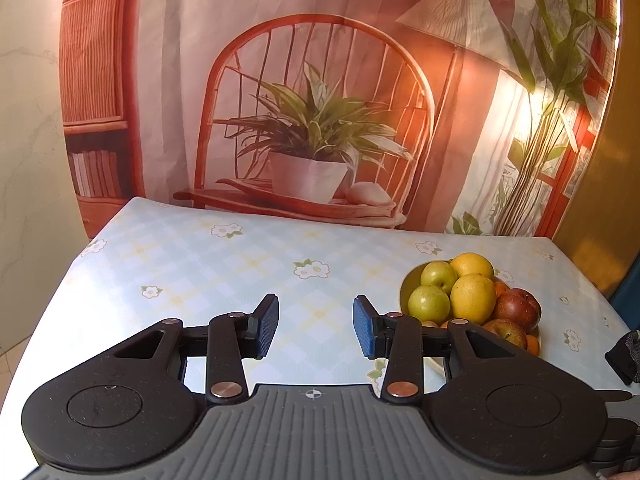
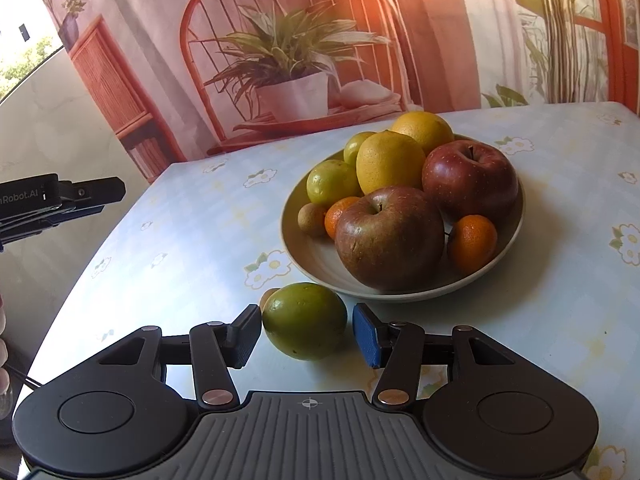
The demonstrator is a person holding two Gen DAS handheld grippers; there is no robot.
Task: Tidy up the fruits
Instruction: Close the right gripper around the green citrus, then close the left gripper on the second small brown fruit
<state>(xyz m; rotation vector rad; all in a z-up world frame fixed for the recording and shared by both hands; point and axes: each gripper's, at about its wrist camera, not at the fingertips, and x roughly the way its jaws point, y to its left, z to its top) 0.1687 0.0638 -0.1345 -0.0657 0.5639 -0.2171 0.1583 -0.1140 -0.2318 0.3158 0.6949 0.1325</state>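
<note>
Target fruit: a round green fruit with a smooth, faintly speckled skin (image 2: 305, 320) sits on the pale blue checked, flower-printed tabletop (image 2: 180, 248), just in front of the shallow cream ceramic bowl (image 2: 316, 258) and outside it.
Key relation: the fruit lies between the jaws of the right gripper (image 2: 307, 334), nearly centred, slightly toward the left pad; it has no clear long axis.
Right jaws: spread around the fruit; the left pad looks to touch or nearly touch its skin, the right pad stands clear, so no pinch yet.
Left gripper (image 1: 316, 326): jaws spread, nothing between them, the bowl well off to its right; the right hand is plainly nearer.
Bowl contents: 2 red apples, yellow and green fruits, small oranges.
Hard to make out: a small brownish fruit (image 2: 269, 298) mostly hidden behind the green one; left-pad contact uncertain.
</note>
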